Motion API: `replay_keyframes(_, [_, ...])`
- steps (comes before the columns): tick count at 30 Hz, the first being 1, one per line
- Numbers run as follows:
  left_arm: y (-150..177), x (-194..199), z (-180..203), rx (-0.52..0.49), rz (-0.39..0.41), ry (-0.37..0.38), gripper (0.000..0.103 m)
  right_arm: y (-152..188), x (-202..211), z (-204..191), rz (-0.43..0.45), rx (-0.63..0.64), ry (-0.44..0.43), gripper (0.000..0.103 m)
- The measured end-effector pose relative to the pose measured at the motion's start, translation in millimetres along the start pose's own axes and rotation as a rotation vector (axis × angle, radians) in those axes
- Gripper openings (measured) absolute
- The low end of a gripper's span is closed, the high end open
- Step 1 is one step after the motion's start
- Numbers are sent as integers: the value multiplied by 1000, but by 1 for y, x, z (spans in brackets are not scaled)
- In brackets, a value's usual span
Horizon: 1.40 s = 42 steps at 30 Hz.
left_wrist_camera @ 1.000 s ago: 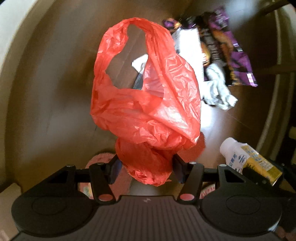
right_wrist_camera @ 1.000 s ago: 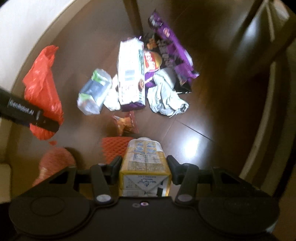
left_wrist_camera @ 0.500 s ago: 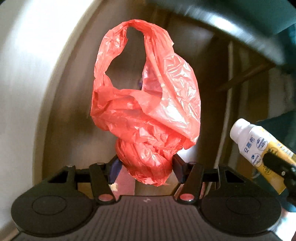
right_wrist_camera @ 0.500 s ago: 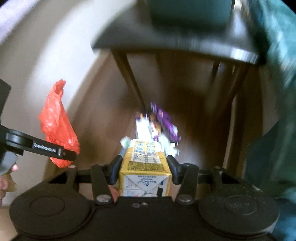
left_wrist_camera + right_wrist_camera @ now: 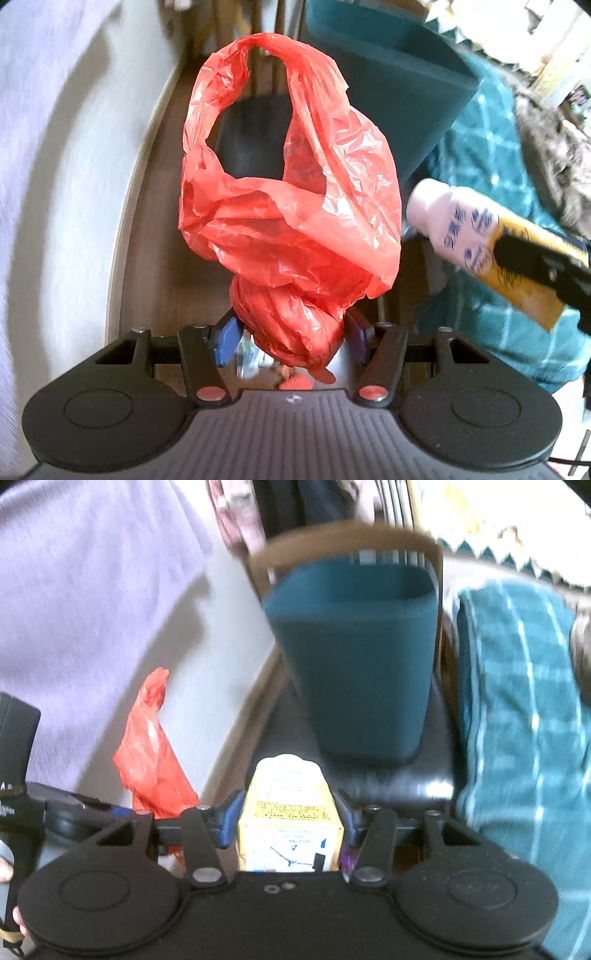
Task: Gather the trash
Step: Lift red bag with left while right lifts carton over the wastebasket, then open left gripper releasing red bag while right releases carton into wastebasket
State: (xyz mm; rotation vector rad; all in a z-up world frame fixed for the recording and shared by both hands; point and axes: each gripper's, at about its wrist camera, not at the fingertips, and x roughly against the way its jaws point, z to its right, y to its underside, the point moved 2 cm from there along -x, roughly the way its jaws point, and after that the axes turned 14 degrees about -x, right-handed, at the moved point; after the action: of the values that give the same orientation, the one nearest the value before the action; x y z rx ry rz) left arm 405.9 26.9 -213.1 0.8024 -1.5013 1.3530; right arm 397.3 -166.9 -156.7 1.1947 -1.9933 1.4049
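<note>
My left gripper (image 5: 290, 332) is shut on the bunched bottom of a red plastic bag (image 5: 291, 206), whose handles loop up ahead of the fingers. My right gripper (image 5: 288, 812) is shut on a yellow and white drink carton (image 5: 290, 808) with a white cap. That carton (image 5: 476, 243) also shows at the right of the left wrist view, and the red bag (image 5: 155, 760) at the left of the right wrist view. A dark teal bin (image 5: 354, 657) stands straight ahead on a black chair seat (image 5: 388, 782).
A pale wall (image 5: 92, 590) runs along the left. A teal checked cloth (image 5: 524, 701) hangs at the right of the chair. A brown curved chair back (image 5: 332, 539) rises behind the bin. Fingers of a hand (image 5: 5, 867) show at the far left edge.
Both grippers have risen from the floor with the bag and the carton still held. The trash pile on the floor has dropped out of view, and the teal bin on the chair has come into view.
</note>
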Motion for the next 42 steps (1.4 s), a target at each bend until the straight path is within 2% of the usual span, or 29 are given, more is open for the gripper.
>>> replay_keyframes(9, [-93, 57, 16, -106, 152, -23, 58, -99, 41, -14, 218, 29, 21, 51])
replay_keyframes(17, [-179, 72, 25, -187, 209, -57, 58, -162, 28, -6, 280, 69, 76, 51])
replay_keyframes(20, [-206, 61, 24, -195, 192, -55, 58, -175, 18, -5, 277, 88, 101, 51])
replay_keyframes(21, [-221, 44, 32, -196, 180, -53, 58, -180, 11, -2, 271, 95, 107, 51])
replay_keyframes(25, [-244, 21, 27, -176, 142, -35, 58, -190, -13, 7, 238, 102, 135, 51])
replay_keyframes(32, [-262, -25, 22, -143, 46, -50, 58, -190, -60, 16, 155, 166, 185, 51])
replay_keyframes(37, [-268, -55, 21, -105, -2, -16, 58, -183, -83, 14, 110, 233, 217, 51])
replay_keyframes(42, [-267, -73, 29, -160, -52, -47, 58, -181, -97, 11, 81, 263, 227, 51])
